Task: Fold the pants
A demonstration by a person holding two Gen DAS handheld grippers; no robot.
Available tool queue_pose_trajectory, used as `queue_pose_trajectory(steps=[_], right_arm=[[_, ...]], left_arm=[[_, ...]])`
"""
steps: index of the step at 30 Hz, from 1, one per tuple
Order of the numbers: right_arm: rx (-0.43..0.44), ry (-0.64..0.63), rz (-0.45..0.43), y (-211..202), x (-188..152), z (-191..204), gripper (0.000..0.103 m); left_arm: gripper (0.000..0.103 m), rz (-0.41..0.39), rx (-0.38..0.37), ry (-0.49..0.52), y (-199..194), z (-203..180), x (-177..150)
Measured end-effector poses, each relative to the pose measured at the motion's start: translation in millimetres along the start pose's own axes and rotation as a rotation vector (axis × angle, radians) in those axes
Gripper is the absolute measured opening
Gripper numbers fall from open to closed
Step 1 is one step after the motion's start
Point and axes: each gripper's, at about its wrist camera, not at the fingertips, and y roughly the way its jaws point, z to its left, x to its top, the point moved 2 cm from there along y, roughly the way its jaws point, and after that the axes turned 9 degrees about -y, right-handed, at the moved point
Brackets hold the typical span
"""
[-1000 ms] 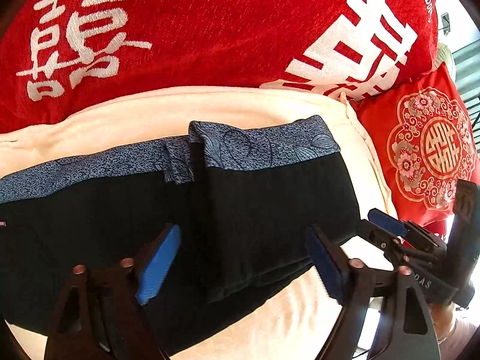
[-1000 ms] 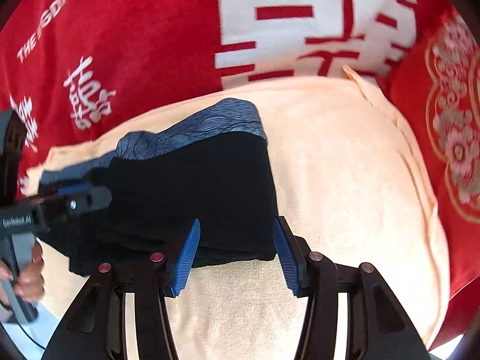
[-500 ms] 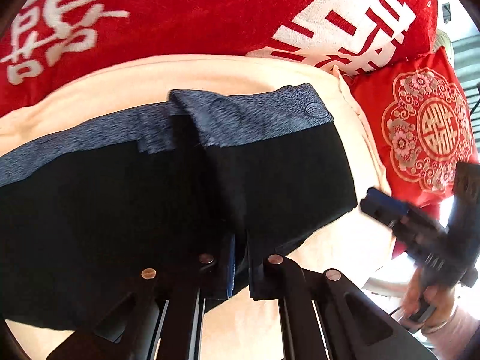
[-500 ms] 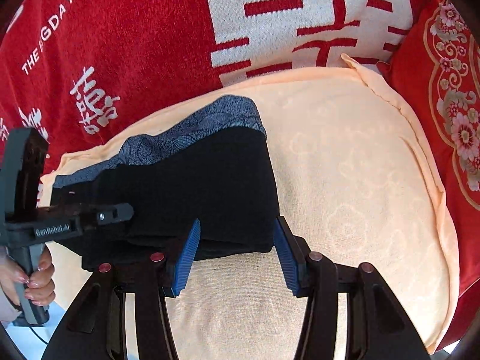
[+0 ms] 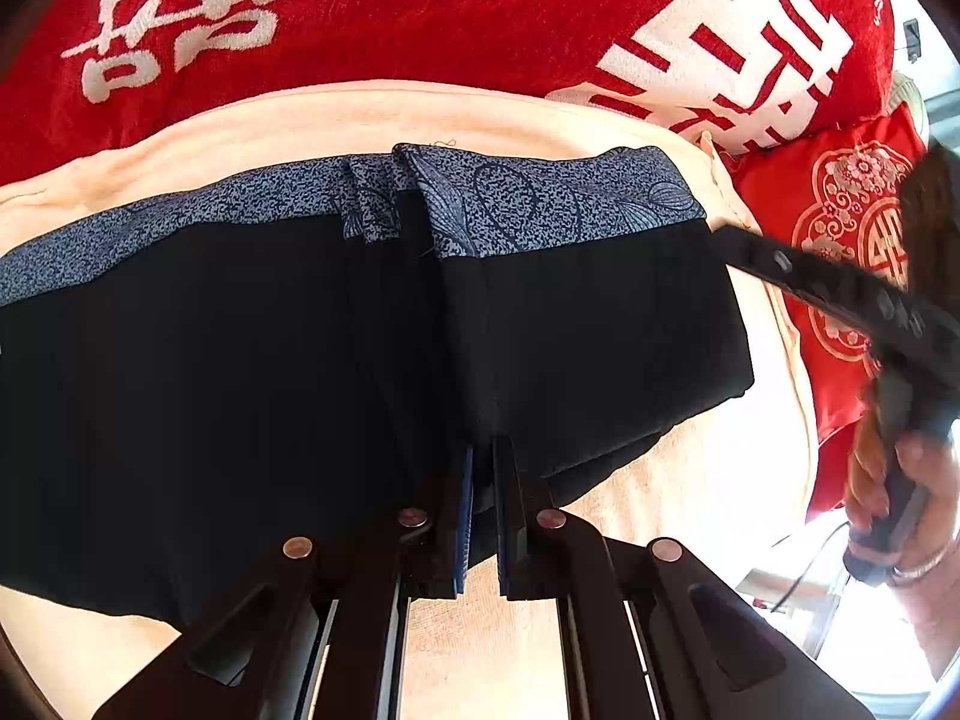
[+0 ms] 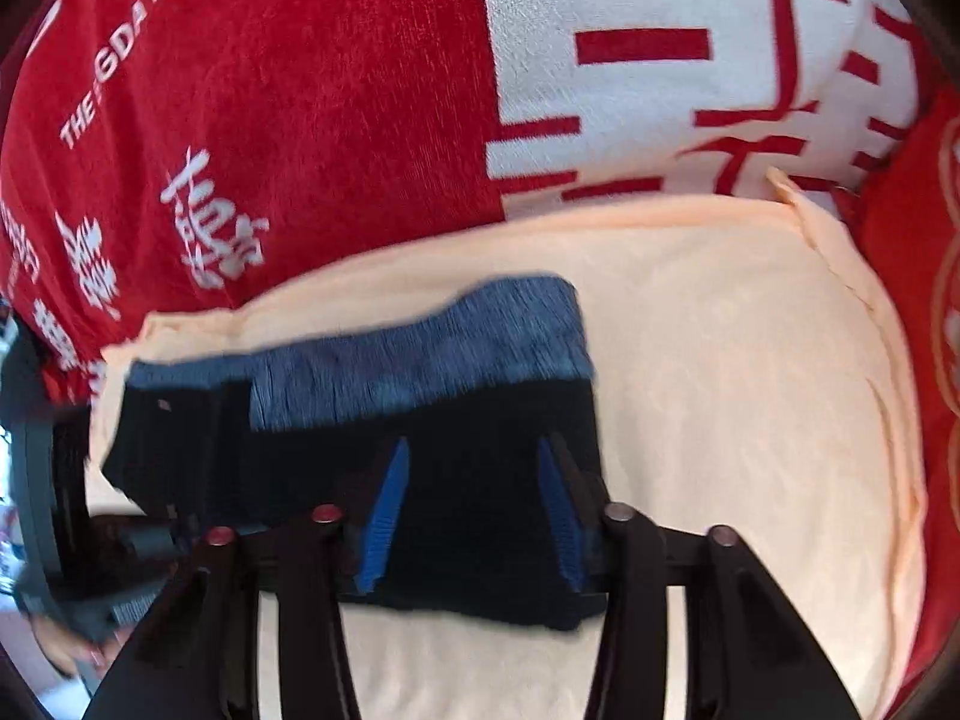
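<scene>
Left claw (image 5: 480, 480) clenched on pants (image 5: 240, 360) edge; right claw (image 6: 474, 510) released (blurred): thin pinch may slip, undoing the fold.

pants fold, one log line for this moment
left gripper shut on pants | right gripper open over pants | cream towel underneath

Black pants (image 5: 240, 372) lie folded on a peach cushion (image 5: 336, 120).

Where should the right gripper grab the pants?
Probably the near black hem of the folded pants, from the front: the right gripper already straddles it with jaws open, and the stacked layers there lie flat on the peach towel.
</scene>
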Motion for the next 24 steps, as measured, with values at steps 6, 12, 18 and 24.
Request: queue_pose_trajectory(steps=[6,12,18,24], right_arm=[[0.063,0.045,0.098,52,5,6,0.045],[0.044,-0.059,0.119,60,-11,35,0.045],[0.076,-0.065,0.13,59,-23,49,0.045],[0.084,-0.045,0.133,48,-18,64,0.045]], left_arm=[[0.008,-0.038,0.041,0.011,-4,-2,-2],[0.008,-0.078,0.089,0.001,-13,0,-1],[0.008,-0.124,0.146,-0.034,-26,13,0],[0.008,-0.099,0.243,-0.102,-20,44,-2]])
